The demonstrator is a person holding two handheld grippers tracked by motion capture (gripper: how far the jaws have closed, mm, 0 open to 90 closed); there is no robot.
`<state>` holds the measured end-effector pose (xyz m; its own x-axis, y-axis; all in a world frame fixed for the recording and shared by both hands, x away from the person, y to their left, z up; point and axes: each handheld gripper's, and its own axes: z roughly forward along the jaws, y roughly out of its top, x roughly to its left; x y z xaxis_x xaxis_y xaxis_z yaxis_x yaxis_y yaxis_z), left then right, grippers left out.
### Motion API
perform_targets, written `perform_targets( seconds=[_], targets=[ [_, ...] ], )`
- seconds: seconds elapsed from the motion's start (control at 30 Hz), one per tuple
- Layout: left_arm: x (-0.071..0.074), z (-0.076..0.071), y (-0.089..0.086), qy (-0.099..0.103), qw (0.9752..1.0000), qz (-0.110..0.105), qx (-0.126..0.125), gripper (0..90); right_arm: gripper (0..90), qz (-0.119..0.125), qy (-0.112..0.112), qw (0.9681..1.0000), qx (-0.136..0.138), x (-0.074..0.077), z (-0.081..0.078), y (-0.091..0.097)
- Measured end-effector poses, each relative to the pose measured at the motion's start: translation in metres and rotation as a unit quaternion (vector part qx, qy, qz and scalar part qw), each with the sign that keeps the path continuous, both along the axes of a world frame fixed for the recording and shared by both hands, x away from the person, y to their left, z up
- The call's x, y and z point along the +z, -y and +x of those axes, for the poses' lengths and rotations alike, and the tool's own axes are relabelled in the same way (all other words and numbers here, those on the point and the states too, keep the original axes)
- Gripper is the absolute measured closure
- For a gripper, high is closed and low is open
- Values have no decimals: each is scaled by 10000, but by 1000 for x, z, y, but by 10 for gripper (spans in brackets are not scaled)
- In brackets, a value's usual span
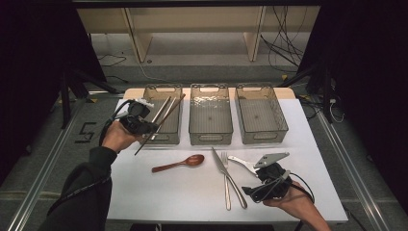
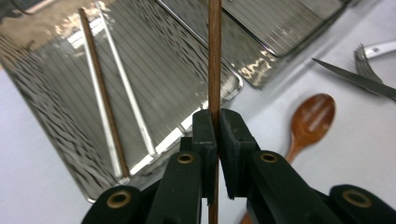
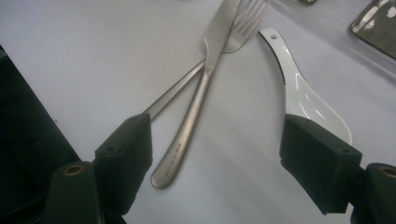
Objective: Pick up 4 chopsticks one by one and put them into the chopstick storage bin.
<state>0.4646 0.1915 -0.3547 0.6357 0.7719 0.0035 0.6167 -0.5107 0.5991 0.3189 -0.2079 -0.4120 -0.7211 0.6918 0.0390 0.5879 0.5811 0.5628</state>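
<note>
My left gripper (image 1: 150, 127) hovers at the near left corner of the left clear bin (image 1: 161, 90), shut on a wooden chopstick (image 1: 168, 111) that slants up over the bin. In the left gripper view the jaws (image 2: 217, 126) pinch this chopstick (image 2: 214, 56). Below it, a second wooden chopstick (image 2: 100, 93) and a metal one (image 2: 123, 88) lie inside the bin. My right gripper (image 1: 257, 182) rests low at the table's near right, open, with nothing between its pads (image 3: 217, 144). In front of it lie a crossed knife (image 3: 201, 88) and fork (image 3: 243, 18), and a white spoon (image 3: 303, 93).
Two more clear bins, a middle one (image 1: 210, 139) and a right one (image 1: 284, 126), stand in a row at the back of the white table (image 1: 168, 192). A wooden spoon (image 1: 180, 163) lies left of the knife (image 1: 219, 163). Dark stands and cables flank the table.
</note>
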Motion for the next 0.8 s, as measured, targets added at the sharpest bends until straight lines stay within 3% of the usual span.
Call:
perform_targets(
  seconds=[0.53, 0.8],
  targets=[
    [10, 53, 0, 144, 9993, 15, 337, 846, 263, 18, -35, 10000, 35, -1, 0, 0],
    [13, 69, 0, 158, 9989, 55, 433, 846, 263, 13, -72, 10000, 24, -2, 0, 0]
  ],
)
